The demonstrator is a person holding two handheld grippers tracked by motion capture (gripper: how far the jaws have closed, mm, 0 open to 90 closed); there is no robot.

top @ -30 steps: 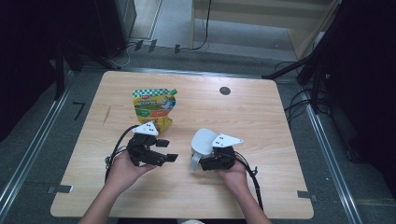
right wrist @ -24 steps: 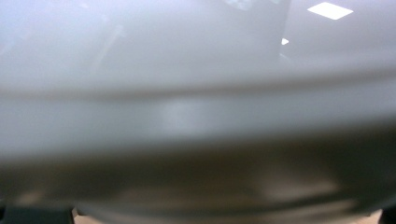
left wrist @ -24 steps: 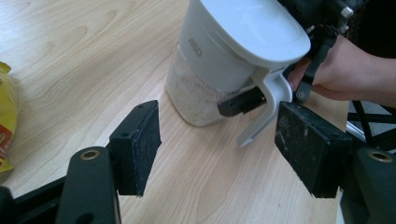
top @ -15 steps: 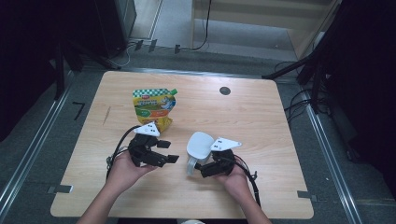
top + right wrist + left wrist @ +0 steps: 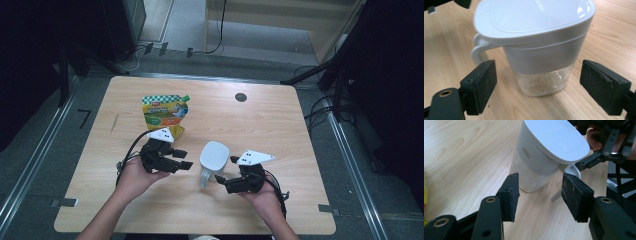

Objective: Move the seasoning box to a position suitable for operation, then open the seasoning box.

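Observation:
A white-lidded jug (image 5: 214,156) with a clear base stands upright mid-table, its handle (image 5: 205,176) toward the near edge. The clear base holds a thin layer of pale grains (image 5: 541,85). My left gripper (image 5: 184,159) is open just left of the jug, which stands a short way past its jaws (image 5: 540,192). My right gripper (image 5: 226,170) is open at the jug's near right. Its pads (image 5: 482,82) are spread wider than the jug (image 5: 536,37) and touch nothing. A yellow-green snack pouch (image 5: 165,112) lies flat behind the left gripper.
A black round grommet (image 5: 241,97) is set in the wooden table (image 5: 280,130) near its far edge. Cables trail from both grippers toward the near edge. Dark stands and cables crowd the floor to the right of the table.
The jug has shifted a little to the left. My right gripper has drawn back slightly toward the near edge. The left gripper has hardly moved.

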